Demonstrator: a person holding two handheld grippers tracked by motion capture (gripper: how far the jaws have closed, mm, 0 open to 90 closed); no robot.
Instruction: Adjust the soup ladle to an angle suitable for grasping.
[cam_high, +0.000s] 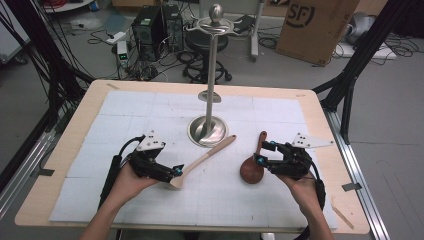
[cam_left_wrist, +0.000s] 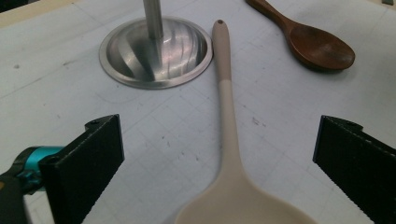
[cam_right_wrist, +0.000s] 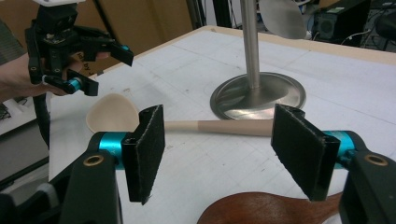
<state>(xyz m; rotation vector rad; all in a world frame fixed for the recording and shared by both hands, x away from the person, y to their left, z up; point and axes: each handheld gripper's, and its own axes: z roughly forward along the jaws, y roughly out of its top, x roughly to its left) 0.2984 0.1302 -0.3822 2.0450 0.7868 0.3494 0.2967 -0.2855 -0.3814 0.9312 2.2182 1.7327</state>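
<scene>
**Both grippers open over two spoons beside the metal stand**

Left gripper (cam_high: 176, 171) sits at the bowl end of the pale spoon (cam_high: 202, 161). Jaws wide apart, one on each side of the spoon bowl in the left gripper view, pads not touching it. The pale spoon (cam_left_wrist: 227, 135) lies flat on the white mat (cam_high: 125, 115), handle tip just beside the round base of the metal stand (cam_high: 207, 131), touching or nearly so, can't tell which. The handle runs diagonally from the stand base down toward the left hand (cam_high: 125, 184).

Right gripper (cam_high: 258, 152) hovers at the dark wooden spoon (cam_high: 252, 167), which lies flat on the mat right of the pale one, bowl toward the person, handle pointing away. Jaws open about midway, nothing clamped. In the right gripper view the wooden spoon (cam_right_wrist: 266, 207) sits below and between the pads (cam_right_wrist: 149, 149), apart from them. Right hand (cam_high: 300, 187) grips the tool from behind.

The two spoons are near each other, not touching. The stand's pole rises upright from its base, a knob on top. The mat covers most of the wooden table (cam_high: 330, 165).
</scene>
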